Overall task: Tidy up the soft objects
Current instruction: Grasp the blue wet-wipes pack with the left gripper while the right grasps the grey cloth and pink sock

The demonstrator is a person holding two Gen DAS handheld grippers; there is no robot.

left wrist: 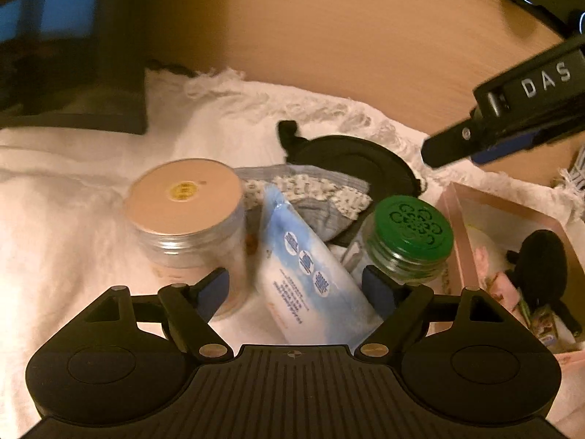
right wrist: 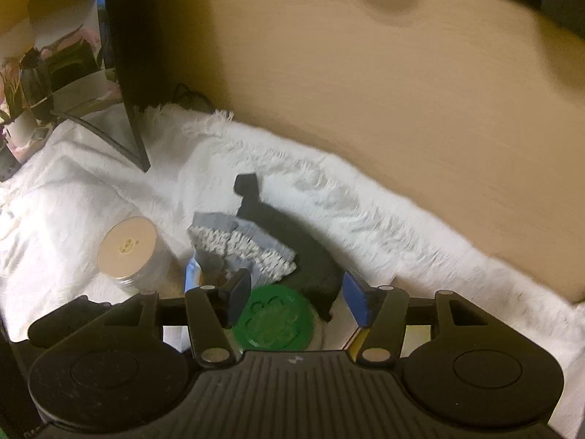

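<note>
Black ribbed left gripper point(left wrist: 296, 285), blue pads, silver pivot screws.

**Layout around the left claw**

Left claw point(left wrist: 298, 289): wipes packet point(left wrist: 314, 274) between its 2 fingers, on the cloth point(left wrist: 73, 219). Left of claw: flat-lidded jar point(left wrist: 186, 216). Right: patterned-lid jar point(left wrist: 409, 237); further right, open box point(left wrist: 512, 256). Ahead: folded sock point(left wrist: 310, 194), lying on a round pad point(left wrist: 358, 161). Right claw point(left wrist: 453, 150) beyond, upper right.
</note>
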